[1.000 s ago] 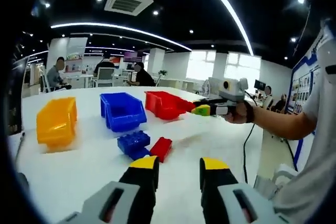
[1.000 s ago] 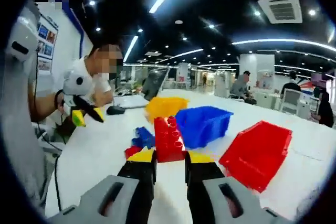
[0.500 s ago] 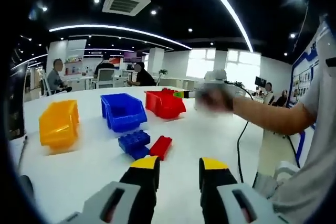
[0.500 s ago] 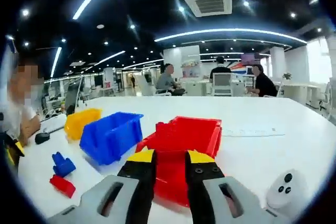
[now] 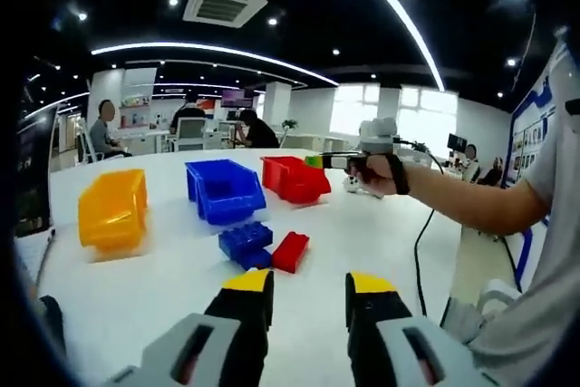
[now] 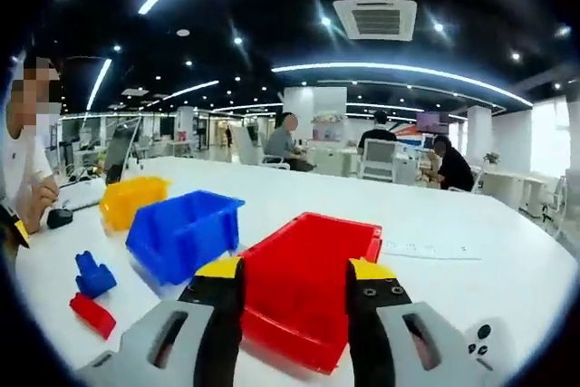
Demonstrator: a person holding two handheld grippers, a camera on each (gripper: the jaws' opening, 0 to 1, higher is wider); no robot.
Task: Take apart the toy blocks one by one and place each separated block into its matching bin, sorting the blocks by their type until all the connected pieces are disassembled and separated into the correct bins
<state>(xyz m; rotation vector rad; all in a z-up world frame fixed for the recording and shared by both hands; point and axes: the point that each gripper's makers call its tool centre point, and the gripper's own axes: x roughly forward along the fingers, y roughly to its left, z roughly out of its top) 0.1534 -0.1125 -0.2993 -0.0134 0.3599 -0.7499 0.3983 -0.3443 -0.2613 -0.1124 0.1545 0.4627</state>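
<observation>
Three bins stand in a row on the white table (image 5: 381, 233): a yellow bin (image 5: 113, 213), a blue bin (image 5: 225, 189) and a red bin (image 5: 296, 178). In the right gripper view the red bin (image 6: 308, 287) lies just ahead of the jaws, its floor bare where it shows (the near part is hidden behind the jaws); the blue bin (image 6: 184, 233) and yellow bin (image 6: 131, 199) sit beyond it to the left, and their insides cannot be made out.

The right gripper (image 6: 294, 271) has its jaws spread wide with nothing between them, poised over the red bin. From the left gripper view it (image 5: 315, 161) hangs above that bin's far edge. The left gripper (image 5: 308, 283) is also parted and holds nothing, hovering above the bare table.

Two blocks lie on the table in front of the blue bin, touching: one blue block (image 5: 245, 242) and one red block (image 5: 291, 251).
</observation>
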